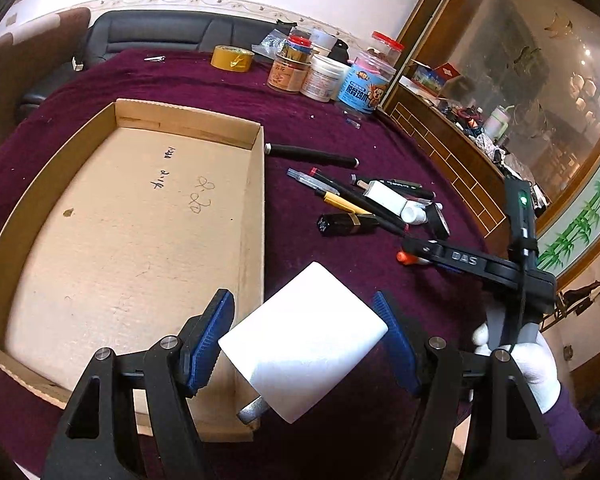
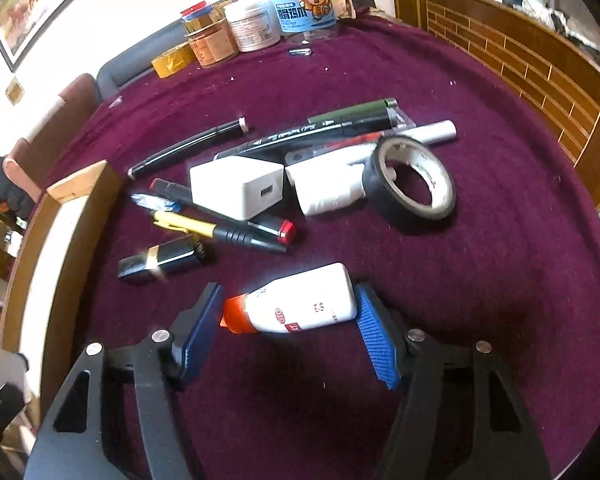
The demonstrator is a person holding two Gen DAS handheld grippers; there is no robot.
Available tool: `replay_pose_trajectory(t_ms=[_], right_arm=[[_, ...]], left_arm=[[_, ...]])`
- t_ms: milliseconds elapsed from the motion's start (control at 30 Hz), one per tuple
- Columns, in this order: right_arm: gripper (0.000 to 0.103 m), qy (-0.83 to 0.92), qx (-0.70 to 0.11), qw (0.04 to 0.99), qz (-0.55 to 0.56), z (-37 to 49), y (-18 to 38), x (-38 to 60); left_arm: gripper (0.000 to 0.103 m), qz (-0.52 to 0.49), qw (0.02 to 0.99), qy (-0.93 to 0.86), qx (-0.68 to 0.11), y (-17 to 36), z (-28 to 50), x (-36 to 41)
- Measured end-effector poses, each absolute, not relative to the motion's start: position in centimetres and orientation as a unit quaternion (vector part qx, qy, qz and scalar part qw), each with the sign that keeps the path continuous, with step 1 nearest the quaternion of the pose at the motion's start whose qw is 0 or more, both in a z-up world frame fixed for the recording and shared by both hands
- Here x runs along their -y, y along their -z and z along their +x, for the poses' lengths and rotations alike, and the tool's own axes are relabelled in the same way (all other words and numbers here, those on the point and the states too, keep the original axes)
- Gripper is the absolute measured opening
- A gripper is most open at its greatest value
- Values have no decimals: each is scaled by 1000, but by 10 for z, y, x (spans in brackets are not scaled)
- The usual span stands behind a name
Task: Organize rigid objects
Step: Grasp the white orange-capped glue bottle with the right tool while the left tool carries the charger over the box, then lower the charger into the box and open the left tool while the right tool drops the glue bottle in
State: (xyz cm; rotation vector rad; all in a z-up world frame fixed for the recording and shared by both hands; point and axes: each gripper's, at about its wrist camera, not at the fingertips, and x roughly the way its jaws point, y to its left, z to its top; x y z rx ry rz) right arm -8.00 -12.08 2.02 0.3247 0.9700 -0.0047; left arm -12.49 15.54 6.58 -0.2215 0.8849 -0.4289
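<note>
My left gripper point(image 1: 304, 344) clamped a white block point(image 1: 304, 344), turned corner-up, over the right wall of the cardboard box point(image 1: 256, 216); the box floor lay bare. My right gripper point(image 2: 290, 320) straddled a white bottle point(image 2: 304, 304) lying crosswise, orange cap point(image 2: 236, 314) leftward; I couldn't tell whether the pads pressed it. Beyond it pens point(image 2: 228, 232), a charger point(image 2: 240, 188) and a tape roll point(image 2: 410, 178) crowded the table's middle.

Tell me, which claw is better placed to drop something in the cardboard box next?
Probably the left claw. It already holds a white block right beside the cardboard box, whose open inside lies just next to it. The right claw is only around a white bottle on the cloth, farther from the box.
</note>
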Motion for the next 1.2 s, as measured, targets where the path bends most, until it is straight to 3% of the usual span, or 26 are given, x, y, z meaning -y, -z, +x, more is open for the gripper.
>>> replay_pose_trajectory(t_ms=[233,467,1000,1200], right_arm=[[66,-73,-433,889,133,-77,-63,91],[66,-197,-398,895,31,-59,-91,4],[66,-268,-429,856,-108,5,-58,-83],[66,-279,-444,837,-157,24,-44,-101]], left_arm=[[66,-119,876,195,-425,-75,-113,-173],[66,-97,889,147,-423,-90,-73,-201],[66,-204,834,93,-505,-32,44,-237],[66,-227,832,74,-502,-26,61,-239]])
